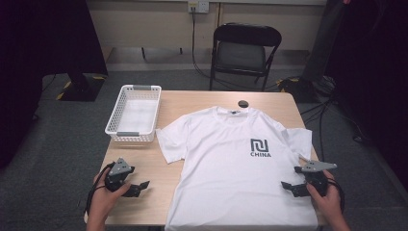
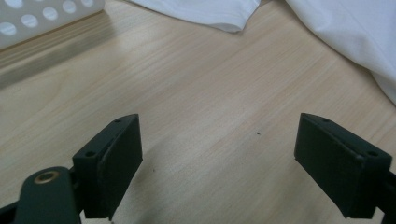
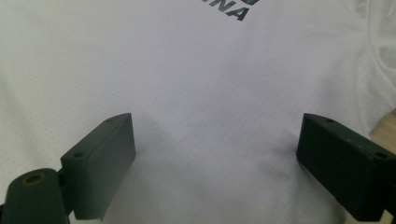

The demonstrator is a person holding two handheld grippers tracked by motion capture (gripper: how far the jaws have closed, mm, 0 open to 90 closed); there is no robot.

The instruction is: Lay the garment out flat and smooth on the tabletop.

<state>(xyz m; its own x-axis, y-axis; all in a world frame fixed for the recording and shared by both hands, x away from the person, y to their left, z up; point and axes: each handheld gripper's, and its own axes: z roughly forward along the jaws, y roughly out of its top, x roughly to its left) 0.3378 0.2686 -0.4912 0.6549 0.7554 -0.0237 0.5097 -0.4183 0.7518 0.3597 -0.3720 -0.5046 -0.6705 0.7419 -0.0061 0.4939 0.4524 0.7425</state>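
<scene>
The tabletop (image 1: pixel 192 103) is carrying a white T-shirt (image 1: pixel 231 168) that is lying flat and face up across the middle and right, collar at the far side, hem hanging just over the near edge, a dark logo on the chest. At the far left a white basket (image 1: pixel 133 113) is standing empty, close to the shirt's left sleeve but apart from it. A small black round thing (image 1: pixel 243 103) is sitting just beyond the collar.

Both hands are coming in from the near side. The left gripper (image 1: pixel 139 187) is hovering over bare wood near the left, well short of the shirt's left edge; in the left gripper view its fingers (image 2: pixel 112 163) are standing wide apart with nothing between them, and the shirt's sleeve (image 2: pixel 210 14) is lying ahead. The right gripper (image 1: pixel 293 186) is sitting over the shirt's right side near the hem, and in the right gripper view its fingers (image 3: pixel 102 163) are likewise spread wide, cloth beneath them but none pinched.

This looks like the very start of handling the shirt, most likely a fold, with nothing grasped yet. The next move is probably calling for the left gripper to travel right to the shirt's edge, for both sets of fingers to drop onto a single layer of fabric and pinch it, and for the two sides to lift evenly so the cloth is not bunching.
</scene>
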